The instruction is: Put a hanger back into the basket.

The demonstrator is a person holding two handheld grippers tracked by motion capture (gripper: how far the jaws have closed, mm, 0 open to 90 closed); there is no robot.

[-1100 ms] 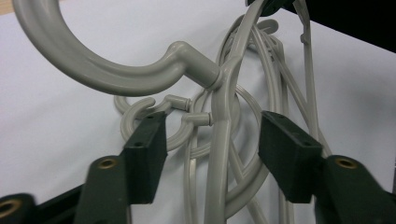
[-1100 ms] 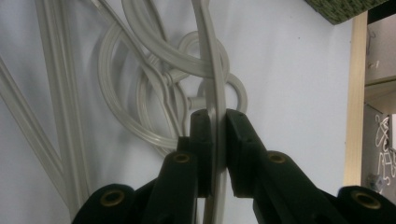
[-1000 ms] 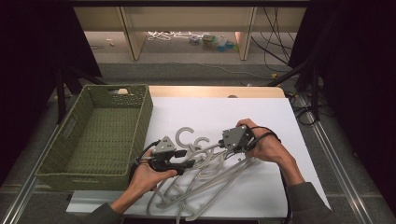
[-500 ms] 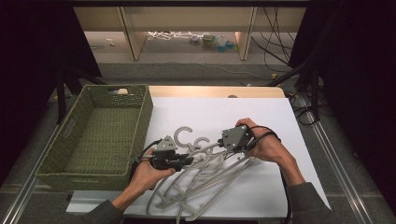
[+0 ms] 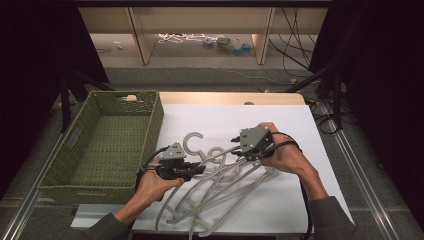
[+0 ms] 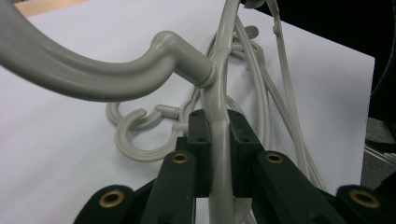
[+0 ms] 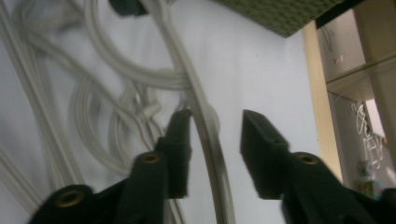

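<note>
left gripper view | left tool [image 6: 215, 140] clamped on grey hanger [image 6: 219, 84]; right tool [image 7: 214, 135] apart

Dim room, dark drapes [image 5: 30, 60] left and right, a white-covered worktop [image 5: 280, 120] with a wood edge, grey floor [image 5: 200, 77] beyond, a lit pale wood shelf unit [image 5: 262, 35] at the back with small clutter [image 5: 230, 44] under it, black cables [image 5: 300, 45] trailing at right.
</note>
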